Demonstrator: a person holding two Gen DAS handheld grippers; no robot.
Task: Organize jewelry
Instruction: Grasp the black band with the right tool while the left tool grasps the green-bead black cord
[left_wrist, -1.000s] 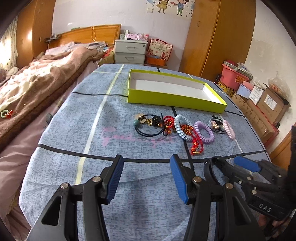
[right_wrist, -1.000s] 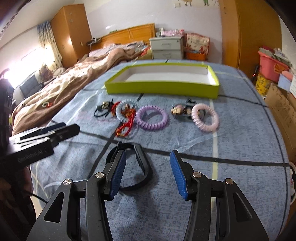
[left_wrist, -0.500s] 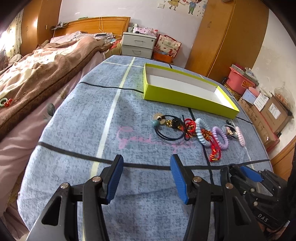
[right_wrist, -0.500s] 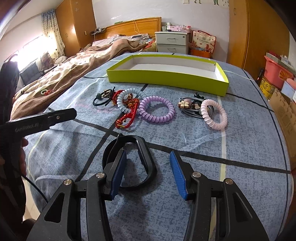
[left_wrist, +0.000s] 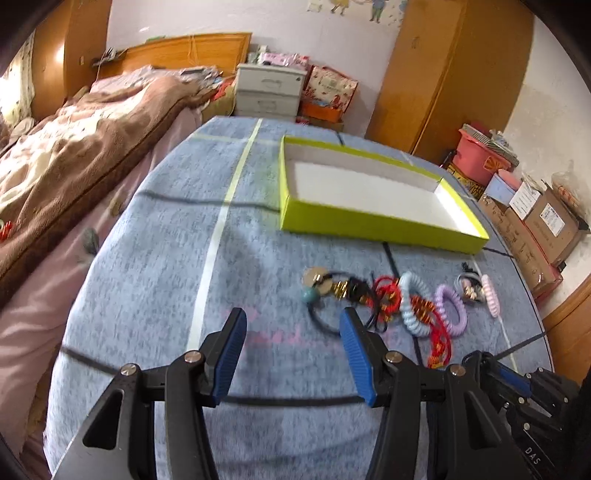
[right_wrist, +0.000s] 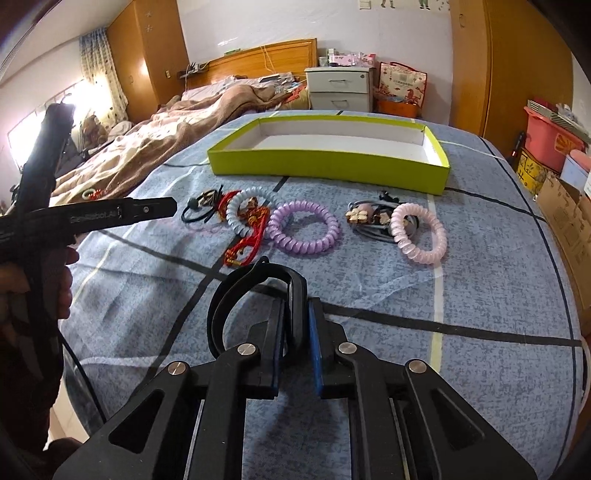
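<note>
The black plastic hairband (right_wrist: 255, 295) lies on the blue-grey cloth-covered counter (right_wrist: 480, 288), near the row of coiled hair ties. The right gripper (right_wrist: 295, 332) has just been closing and now pinches one side of it. The left gripper (left_wrist: 291, 354) hovers wide open, holding nothing.

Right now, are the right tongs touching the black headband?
Touching. The right wrist view shows the right tongs, which have just been closing, with both blue pads pressed on one side of the black headband.
</note>
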